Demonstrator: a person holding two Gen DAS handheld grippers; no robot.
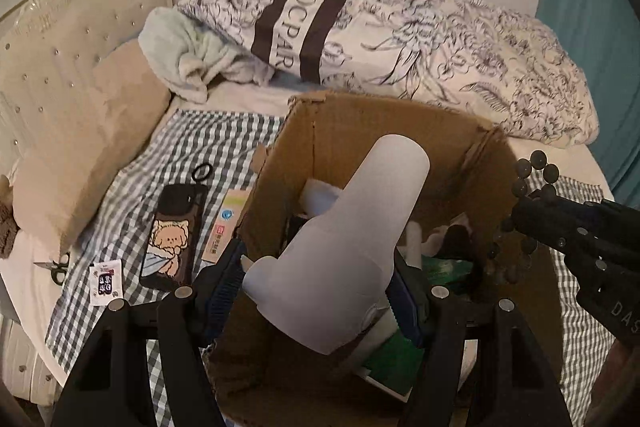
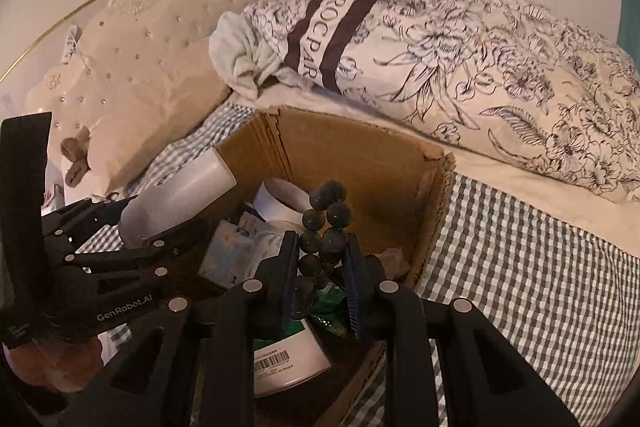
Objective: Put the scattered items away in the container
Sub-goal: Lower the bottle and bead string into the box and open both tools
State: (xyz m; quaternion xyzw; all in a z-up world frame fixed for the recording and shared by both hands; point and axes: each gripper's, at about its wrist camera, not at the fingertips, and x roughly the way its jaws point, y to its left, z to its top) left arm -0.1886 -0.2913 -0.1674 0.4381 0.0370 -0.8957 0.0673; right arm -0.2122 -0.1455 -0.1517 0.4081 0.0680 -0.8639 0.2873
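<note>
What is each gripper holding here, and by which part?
Left gripper grips the white bottle around its lower body. Right gripper pinches the dark bead bracelet mid-loop.

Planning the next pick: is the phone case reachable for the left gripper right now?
Probably not yet: the left gripper is shut on the white bottle over the cardboard box; the phone case lies uncovered beside it.

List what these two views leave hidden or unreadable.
- Cardboard box bottom, left view: hidden by white bottle in left gripper.
- Green packet, right view: covered by bead bracelet and right gripper.
- Small sachet print: too small.
</note>
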